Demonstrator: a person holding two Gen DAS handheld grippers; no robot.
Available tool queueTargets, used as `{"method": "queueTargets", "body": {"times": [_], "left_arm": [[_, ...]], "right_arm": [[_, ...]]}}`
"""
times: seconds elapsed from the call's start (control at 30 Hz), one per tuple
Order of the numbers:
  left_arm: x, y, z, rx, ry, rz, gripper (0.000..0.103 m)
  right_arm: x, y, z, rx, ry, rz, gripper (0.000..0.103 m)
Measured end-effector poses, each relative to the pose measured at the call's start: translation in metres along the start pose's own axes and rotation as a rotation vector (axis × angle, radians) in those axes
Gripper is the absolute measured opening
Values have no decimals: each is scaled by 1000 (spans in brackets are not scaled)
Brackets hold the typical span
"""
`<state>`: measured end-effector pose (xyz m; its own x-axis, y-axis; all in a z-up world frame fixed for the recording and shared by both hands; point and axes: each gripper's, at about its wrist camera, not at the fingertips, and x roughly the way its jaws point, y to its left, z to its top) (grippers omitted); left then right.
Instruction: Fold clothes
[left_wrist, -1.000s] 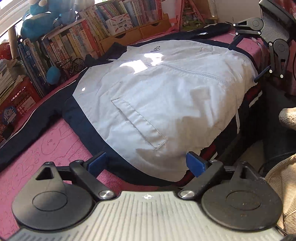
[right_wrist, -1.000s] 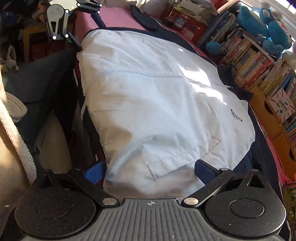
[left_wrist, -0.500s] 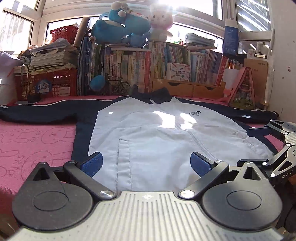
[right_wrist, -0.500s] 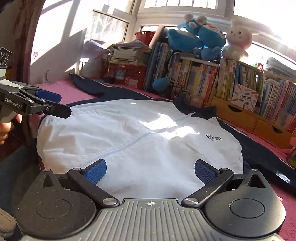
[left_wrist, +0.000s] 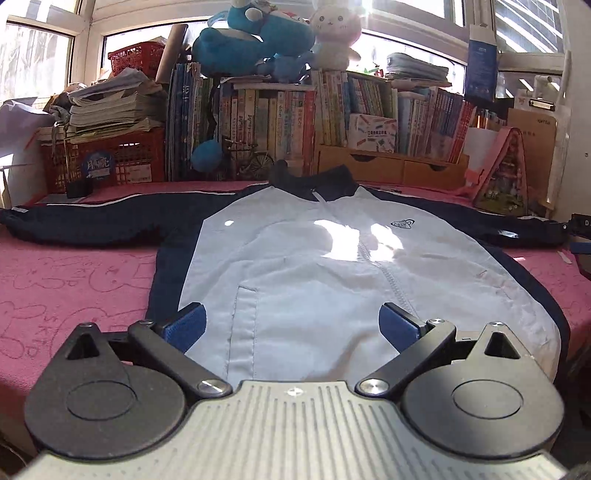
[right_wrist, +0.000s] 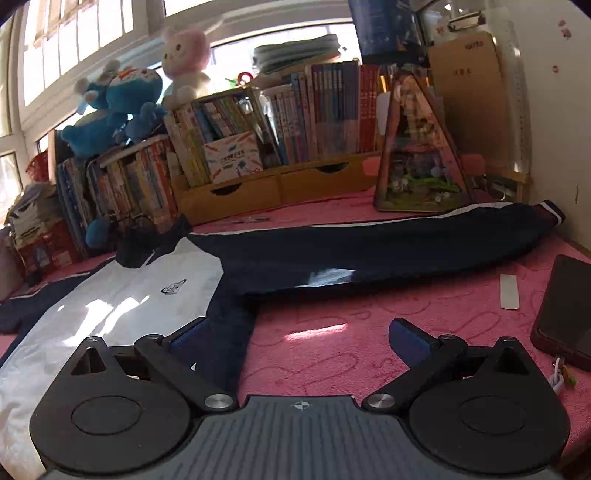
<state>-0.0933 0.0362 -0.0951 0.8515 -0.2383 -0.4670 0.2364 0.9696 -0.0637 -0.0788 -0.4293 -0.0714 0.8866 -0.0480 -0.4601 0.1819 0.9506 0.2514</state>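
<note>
A white and navy jacket (left_wrist: 332, 266) lies flat, front up, on a pink cloth (left_wrist: 66, 280) printed with faint cartoon outlines. Its zip runs from the dark collar at the far end down toward the near hem, and both navy sleeves are spread out sideways, each with a thin white stripe. A small dark crest (left_wrist: 402, 223) sits on the chest right of the zip; its lettering is too small to read. A slit pocket (left_wrist: 245, 317) shows on the left panel.

The left gripper (left_wrist: 293, 325) hangs over the near hem with its blue pads spread wide, nothing between them but the white fabric below, which they do not press.

The right gripper (right_wrist: 299, 338) is likewise released, jaws wide apart. Its left pad sits over the jacket's navy side seam, its right pad over bare pink cloth. The right sleeve (right_wrist: 388, 251) stretches across beyond it, cuff at the far right. A dark phone (right_wrist: 565, 310) lies near right.

Behind, books (left_wrist: 288, 122) stand in rows, their spines unreadable; a red crate (left_wrist: 107, 158) carries a blue round sticker with blurred characters.
</note>
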Motion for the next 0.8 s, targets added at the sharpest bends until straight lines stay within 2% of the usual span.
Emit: {"method": "queueTargets", "body": {"times": [0.17, 0.23, 0.33, 0.43, 0.5, 0.53, 0.7, 0.77, 0.8], "left_arm": [[50, -32, 49, -4, 37, -60, 102], [79, -49, 70, 7, 58, -72, 103], [120, -77, 85, 18, 119, -109, 103], [145, -107, 86, 52, 152, -160, 102], [156, -127, 86, 101, 153, -163, 102], [161, -136, 85, 125, 152, -154, 102], [198, -156, 83, 140, 275, -168, 102], [206, -161, 82, 150, 299, -166, 102], [209, -164, 82, 159, 304, -161, 102]], "right_arm": [[24, -74, 35, 266, -46, -149, 103], [34, -95, 44, 318, -54, -184, 103], [53, -119, 59, 356, -49, -233, 103], [69, -132, 68, 426, 18, -257, 103], [66, -117, 61, 370, 57, -98, 100], [60, -96, 52, 275, 66, -28, 99], [38, 33, -15, -241, 119, 145, 99], [41, 62, -33, -285, 169, 197, 101], [47, 70, -38, -301, 187, 172, 101]]}}
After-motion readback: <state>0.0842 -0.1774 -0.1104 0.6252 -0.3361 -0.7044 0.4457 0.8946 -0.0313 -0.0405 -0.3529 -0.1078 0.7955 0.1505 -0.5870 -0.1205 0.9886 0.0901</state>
